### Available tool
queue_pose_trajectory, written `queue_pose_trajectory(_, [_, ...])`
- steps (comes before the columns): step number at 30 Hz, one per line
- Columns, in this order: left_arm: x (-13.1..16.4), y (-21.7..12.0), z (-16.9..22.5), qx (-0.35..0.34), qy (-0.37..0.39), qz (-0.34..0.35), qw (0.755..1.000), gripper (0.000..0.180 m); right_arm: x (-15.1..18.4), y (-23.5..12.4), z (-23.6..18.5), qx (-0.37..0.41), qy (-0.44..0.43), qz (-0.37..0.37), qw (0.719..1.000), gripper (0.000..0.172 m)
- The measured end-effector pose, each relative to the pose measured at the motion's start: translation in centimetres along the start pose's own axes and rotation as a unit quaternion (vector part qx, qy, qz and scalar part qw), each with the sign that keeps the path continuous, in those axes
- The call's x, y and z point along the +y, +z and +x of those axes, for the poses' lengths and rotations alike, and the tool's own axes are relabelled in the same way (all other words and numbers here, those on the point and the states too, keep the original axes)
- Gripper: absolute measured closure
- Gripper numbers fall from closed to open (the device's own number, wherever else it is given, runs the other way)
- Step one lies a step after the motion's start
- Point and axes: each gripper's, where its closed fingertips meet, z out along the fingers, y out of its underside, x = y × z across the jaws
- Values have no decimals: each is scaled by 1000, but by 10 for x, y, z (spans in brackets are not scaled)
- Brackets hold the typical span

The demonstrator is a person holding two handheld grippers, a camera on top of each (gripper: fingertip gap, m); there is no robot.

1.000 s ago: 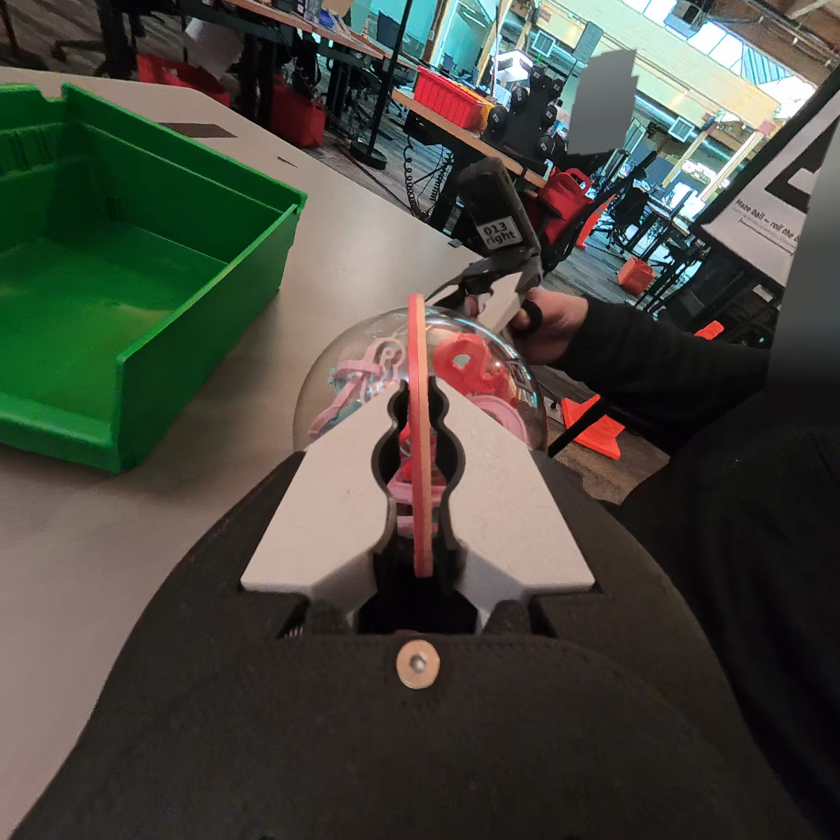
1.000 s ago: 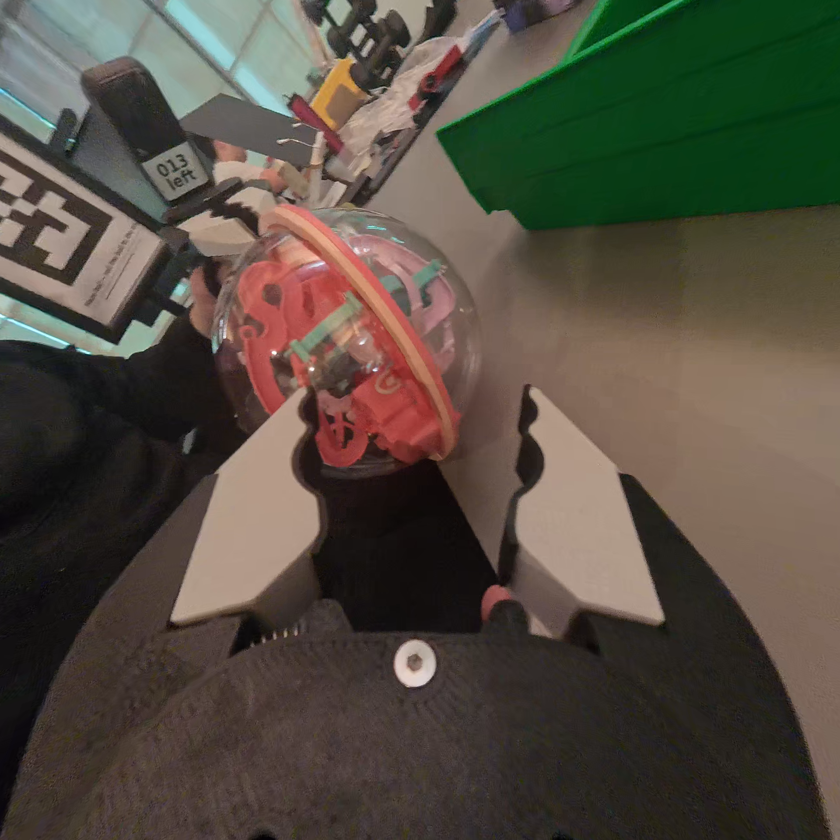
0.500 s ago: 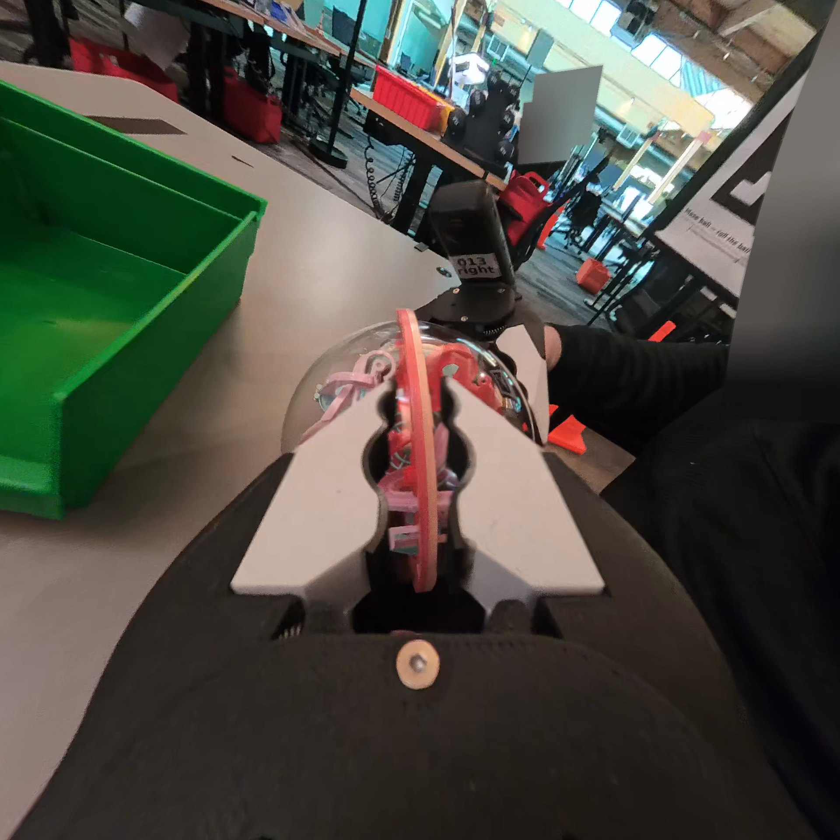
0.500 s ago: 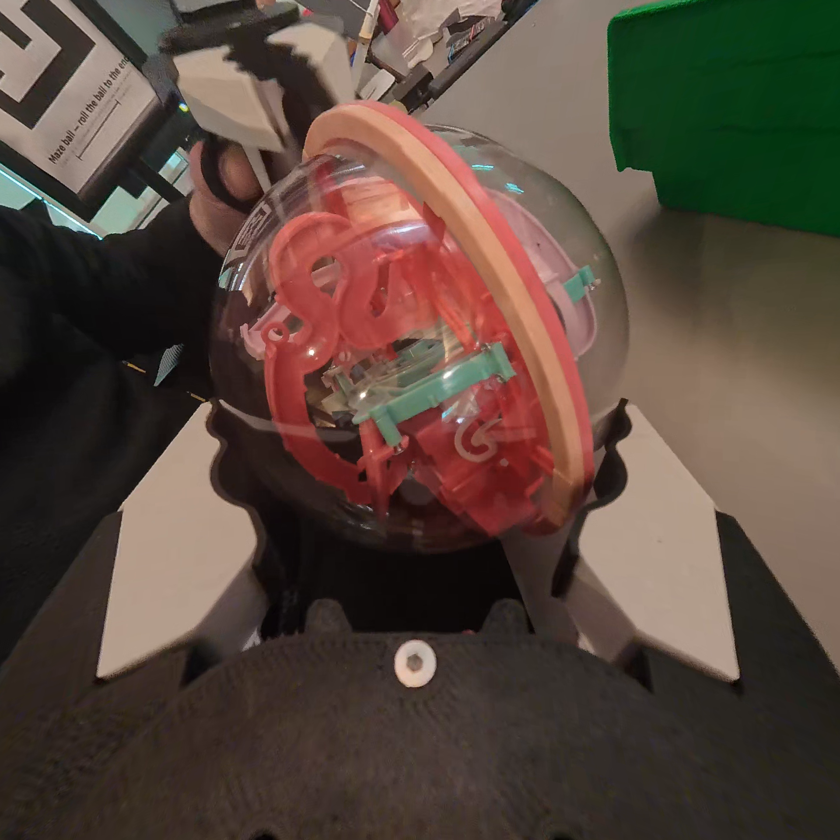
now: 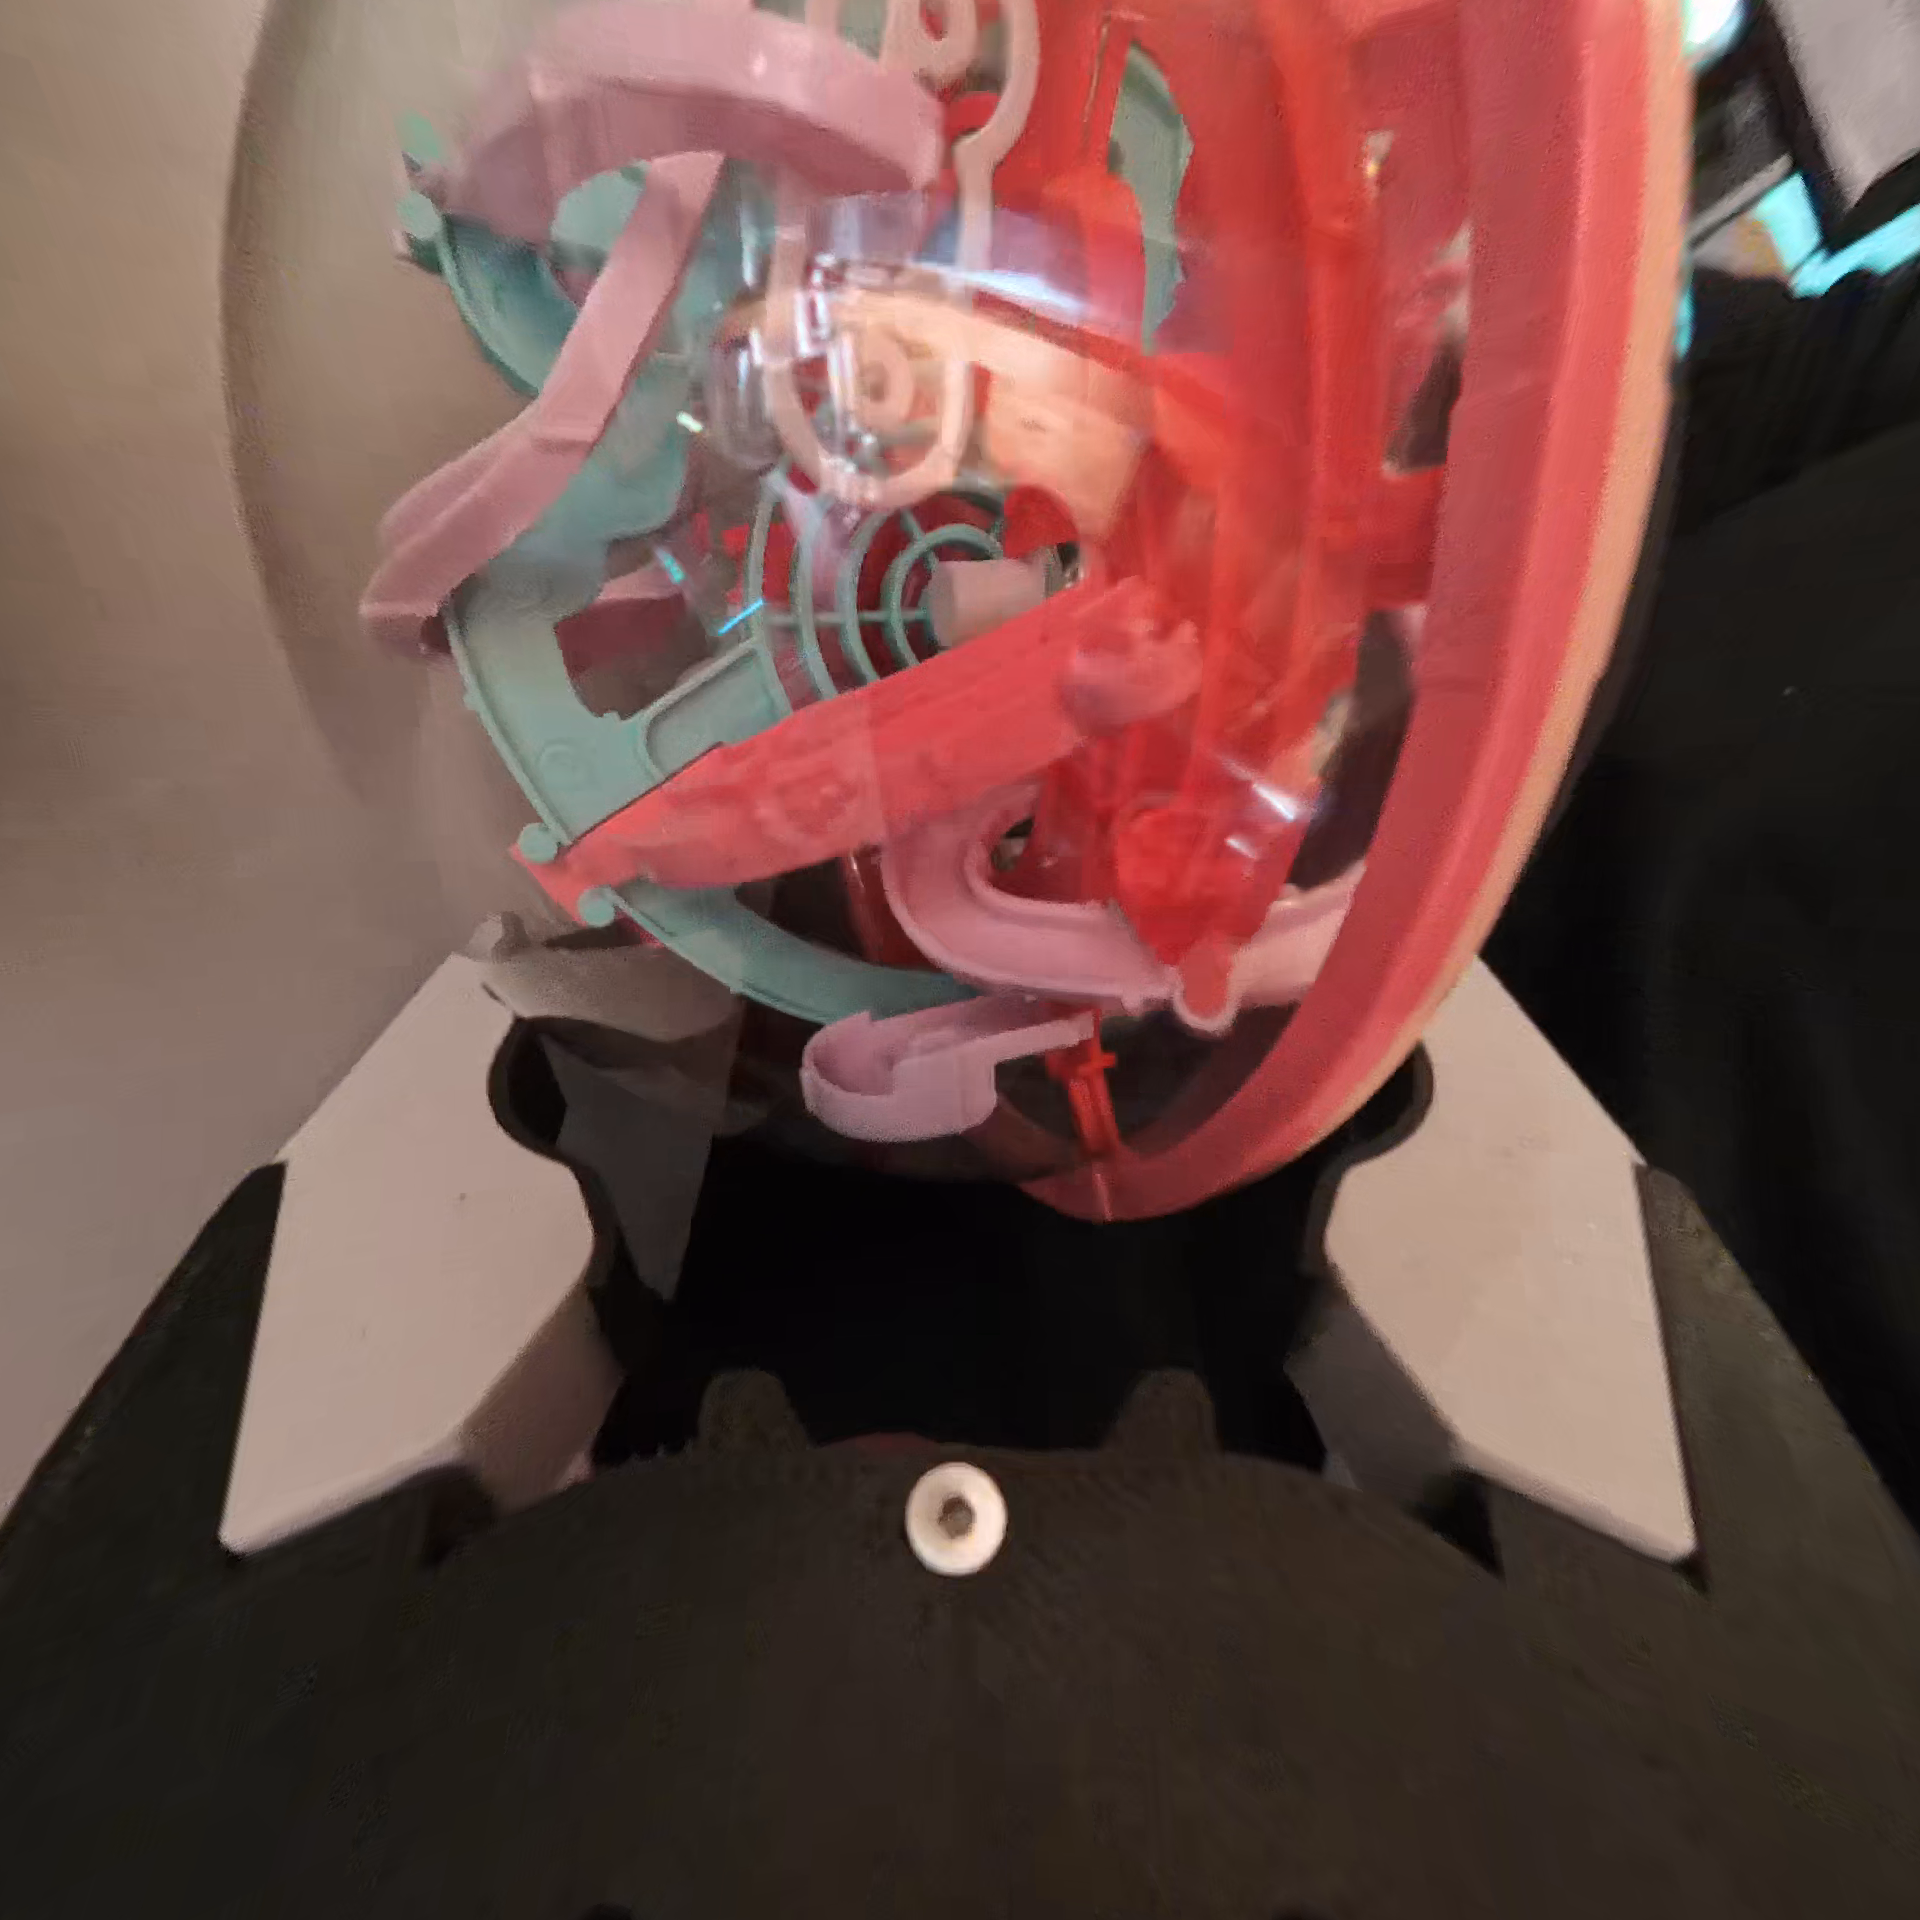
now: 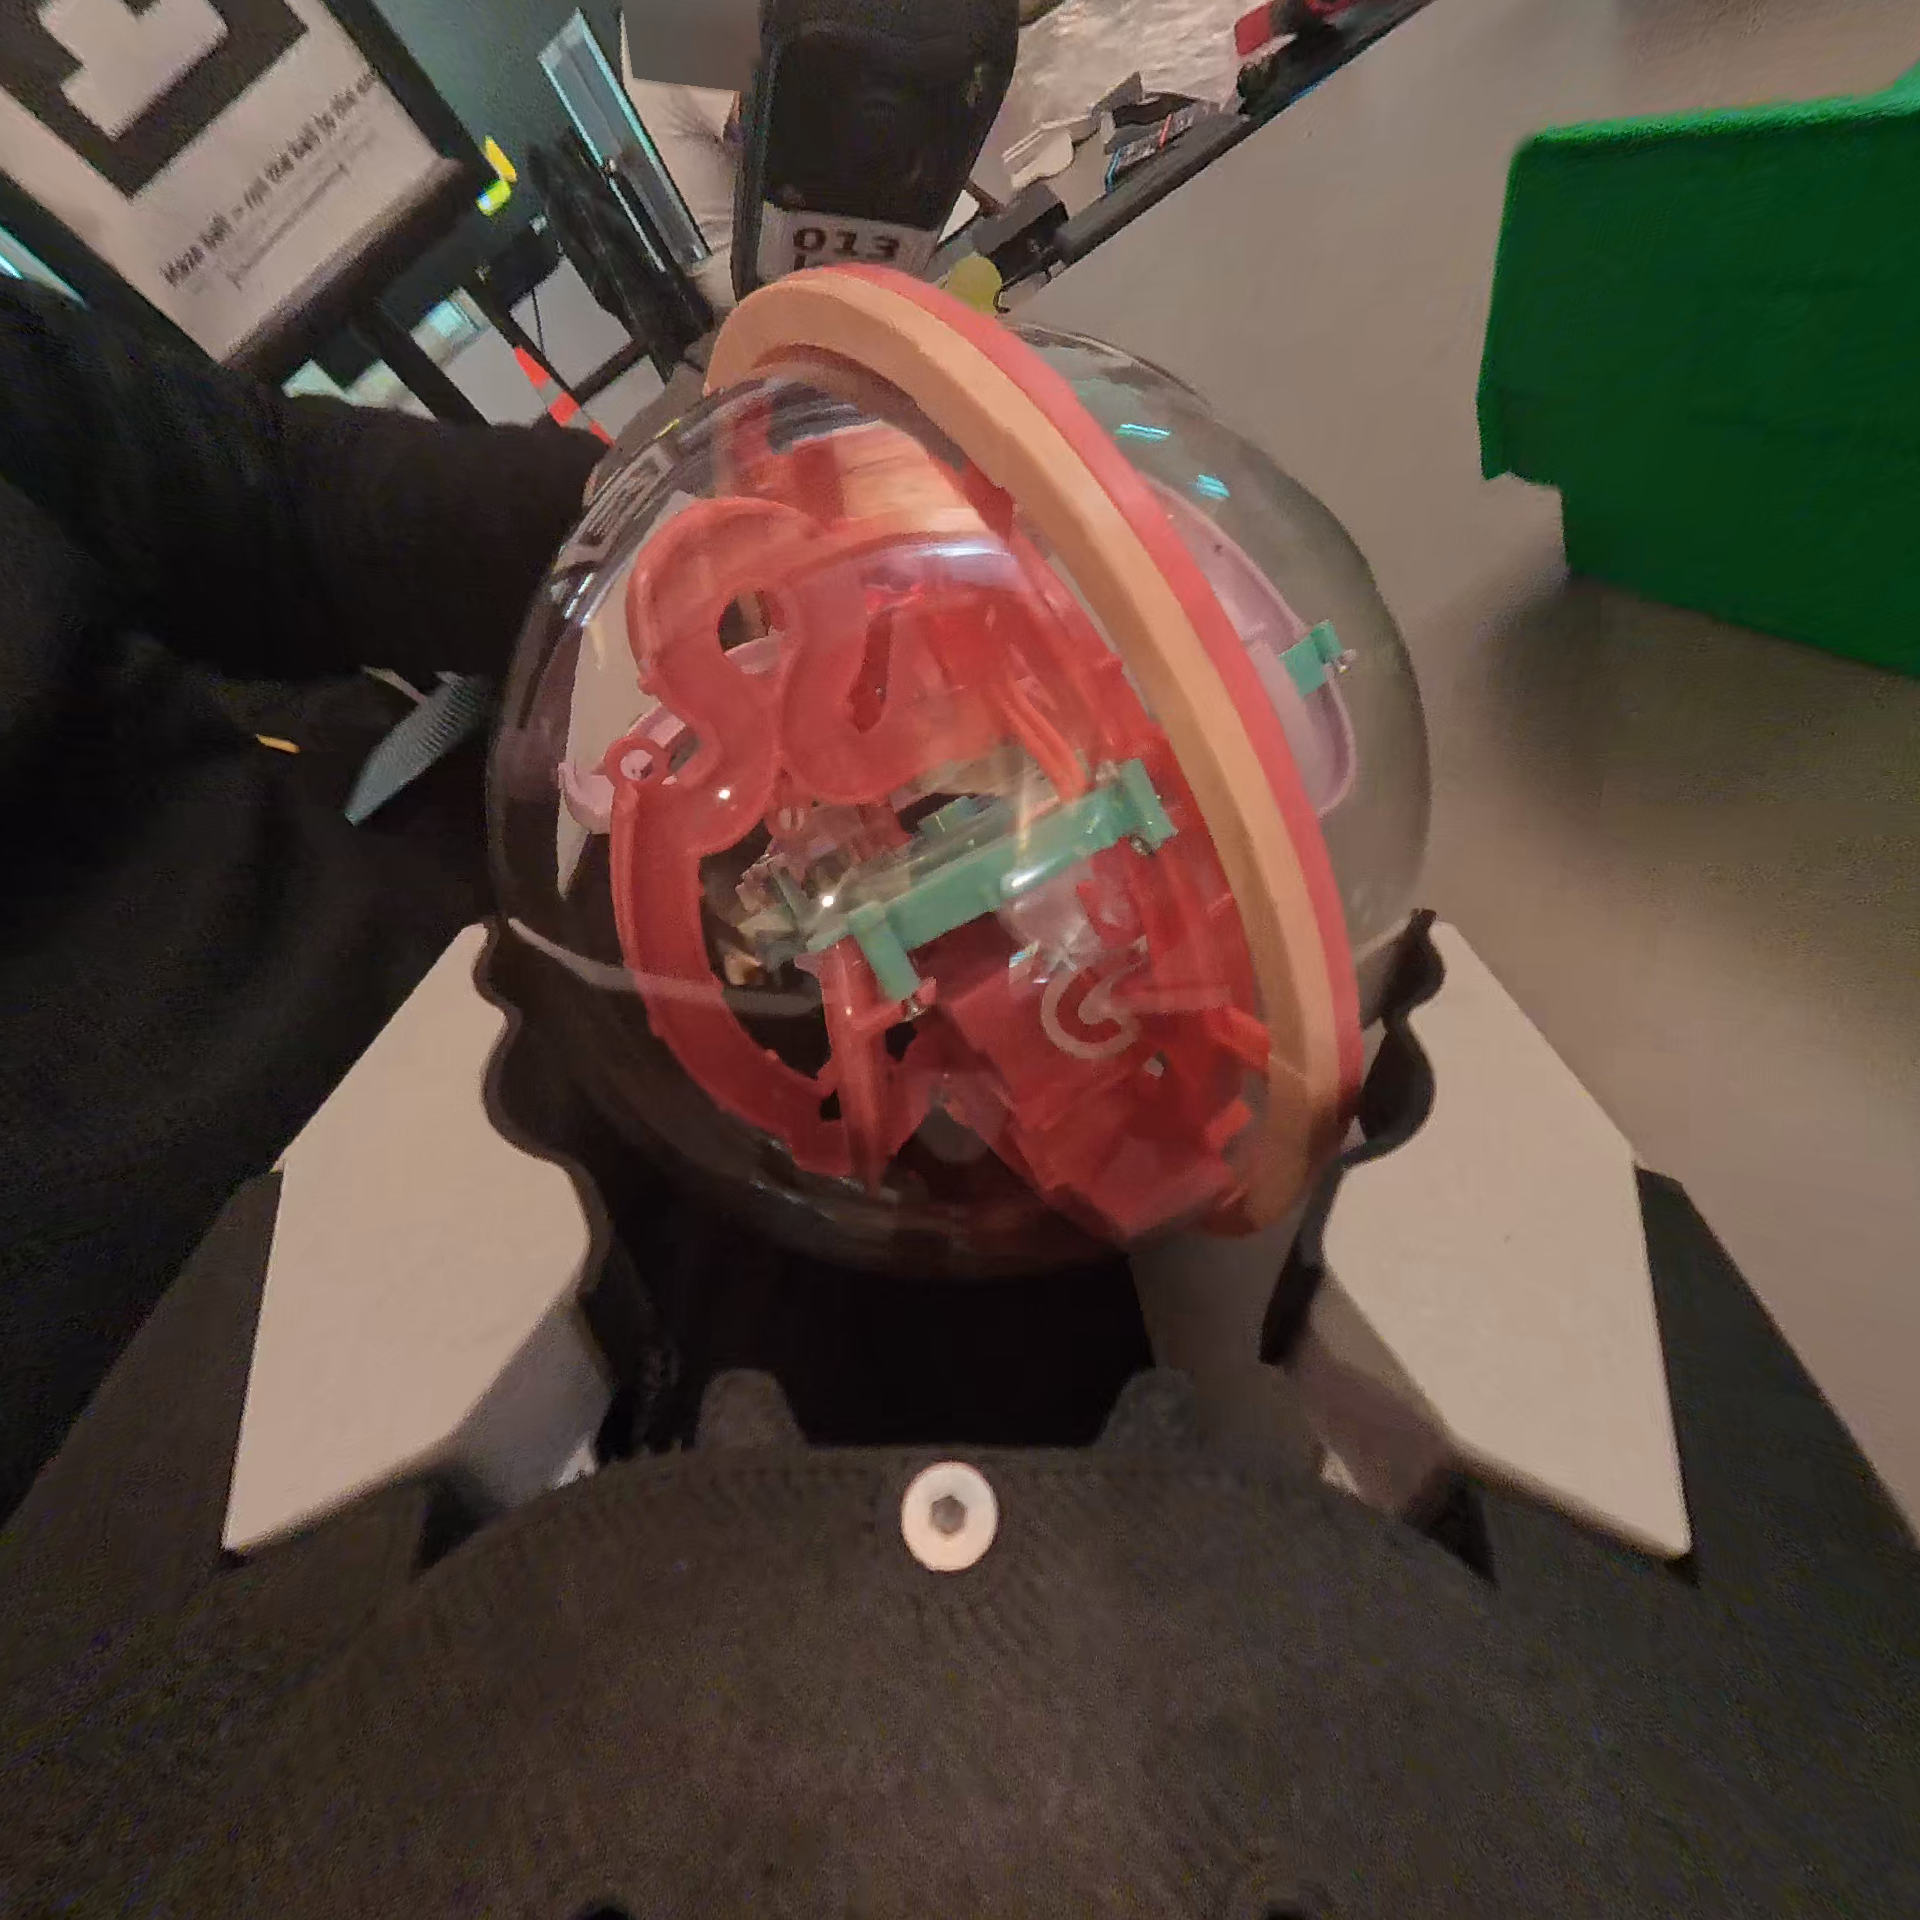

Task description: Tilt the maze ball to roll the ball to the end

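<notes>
Maze ball [image 6: 956, 790] cradled between right gripper [image 6: 956, 1039] fingers spread wide against its clear shell, left gripper [image 5: 956, 1039] likewise clasping it opposite, small ball inside indiscernible, label behind partly hidden, green bin [image 6: 1704, 395] beyond, cropped.

Maze ball [image 5: 935, 623] fills most of the frame, clear shell with pink, teal and red tracks inside, thick red-and-tan rim running down its right side. Left gripper [image 5: 961, 1049] jaws spread wide, 2 grey fingers [image 5: 416, 1195] flanking the ball's bottom, contact unclear. Grey table [image 5: 125, 623] left, dark sleeve [image 5: 1766, 831] right.
</notes>
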Motion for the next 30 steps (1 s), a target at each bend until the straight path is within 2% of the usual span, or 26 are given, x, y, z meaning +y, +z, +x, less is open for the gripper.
queue_pose_trajectory(2, [-10, -7, -4, -39, 45, 7, 998, 28, -3, -2, 0, 15, -43, 1, 999, 15])
queue_pose_trajectory(5, [-41, -28, -2, -90, 111, 49, 988, 28, -12, -6, 1, 31, -84, 12, 996, 16])
queue_pose_trajectory(10, [-98, -62, 33, -170, 276, 70, 943, 28, -34, -3, -9, 58, -174, 31, 983, 16])
queue_pose_trajectory(13, [-116, -76, 48, -192, 317, 59, 927, 28, -62, -12, -19, 72, -217, 71, 971, 16])
queue_pose_trajectory(19, [-133, -96, 62, -242, 401, 61, 881, 28, -103, -29, -32, 125, -336, 87, 930, 16])
queue_pose_trajectory(27, [-143, -115, 75, -319, 510, 68, 796, 28, -136, -42, -53, 198, -494, 73, 843, 17])
queue_pose_trajectory(30, [-156, -121, 92, -318, 532, 82, 781, 28, -148, -48, -63, 195, -508, 87, 834, 17])
